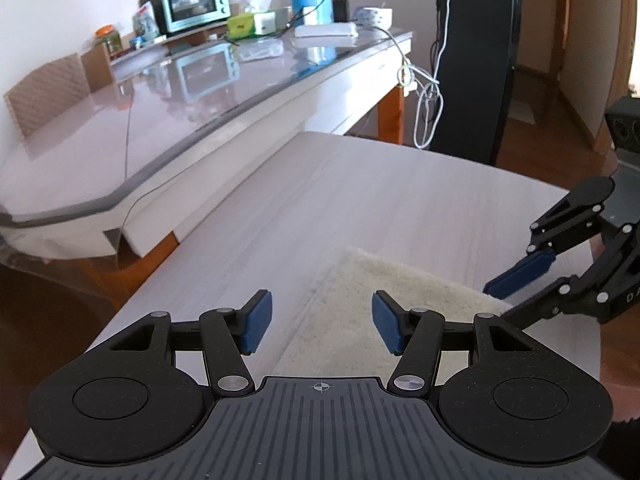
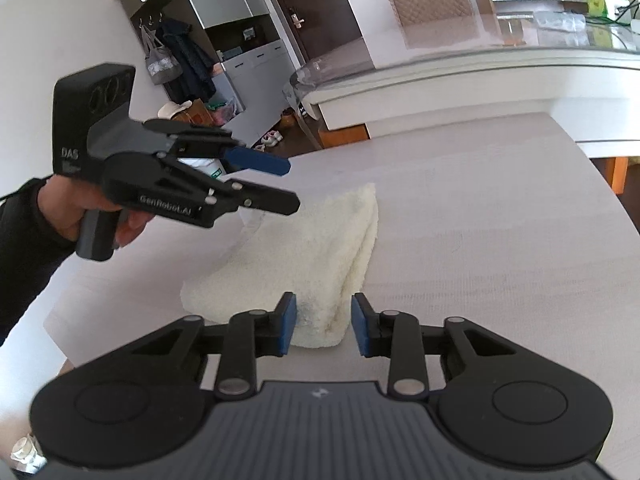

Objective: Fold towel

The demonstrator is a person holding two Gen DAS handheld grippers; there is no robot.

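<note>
Right gripper fingers sit apart at the near corner of the cream towel, already doubled over on the pale surface. Left gripper, around 10 o'clock, hovers with fingers apart too. Looks like between folds; next needs an edge pinched.

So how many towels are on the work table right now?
1. A single cream towel, already folded over, lies on the pale table in front of the right tool, below the left tool. Both are open. Nothing suggests another.
</note>
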